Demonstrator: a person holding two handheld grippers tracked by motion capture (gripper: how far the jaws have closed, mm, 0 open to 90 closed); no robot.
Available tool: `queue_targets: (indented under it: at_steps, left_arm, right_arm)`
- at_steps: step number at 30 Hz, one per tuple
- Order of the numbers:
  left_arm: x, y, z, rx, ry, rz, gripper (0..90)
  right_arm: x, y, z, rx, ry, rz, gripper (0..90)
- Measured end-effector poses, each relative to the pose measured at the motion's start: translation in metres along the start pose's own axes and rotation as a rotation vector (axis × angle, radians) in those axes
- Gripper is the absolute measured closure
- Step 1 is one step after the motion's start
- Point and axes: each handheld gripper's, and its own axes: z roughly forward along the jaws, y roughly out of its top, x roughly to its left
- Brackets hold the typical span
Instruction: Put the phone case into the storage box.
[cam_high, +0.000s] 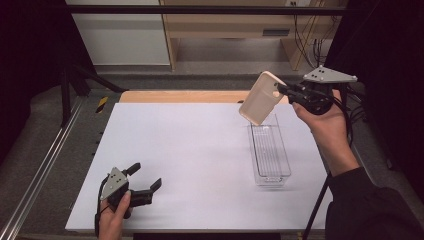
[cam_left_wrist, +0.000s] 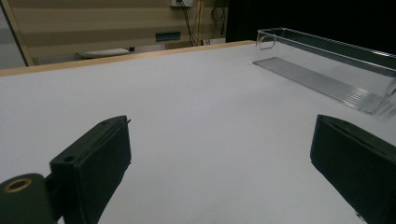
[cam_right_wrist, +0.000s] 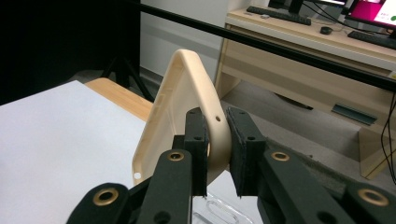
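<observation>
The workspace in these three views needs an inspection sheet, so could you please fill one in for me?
Surface: white table top, wooden strip at far edge.
Job's things: cream plastic lid held in the air, tilted; clear plastic oblong tray on the table below it.
Clutter: nothing seen.
Grippers: right gripper shut on the lid's edge; left gripper open, low over the table.
Cables: black cable trailing from the right gripper.
Surroundings: wooden desk with keyboards, dark curtains.

No text, label, brand or number can be read anywhere.
</observation>
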Motion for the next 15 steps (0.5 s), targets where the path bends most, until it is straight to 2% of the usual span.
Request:
queue_targets:
  at_steps: [6,15]
  left_arm:
    - [0.000,0.000,0.000,0.001,-0.006,-0.002,5.1]
    - [0.001,0.000,0.001,0.005,-0.014,0.001,5.2]
  right_arm:
    - [-0.014,-0.006,0.000,0.018,-0.027,0.001,78.8]
    - [-0.025,-0.018,-0.001,0.041,-0.038,-0.008,78.7]
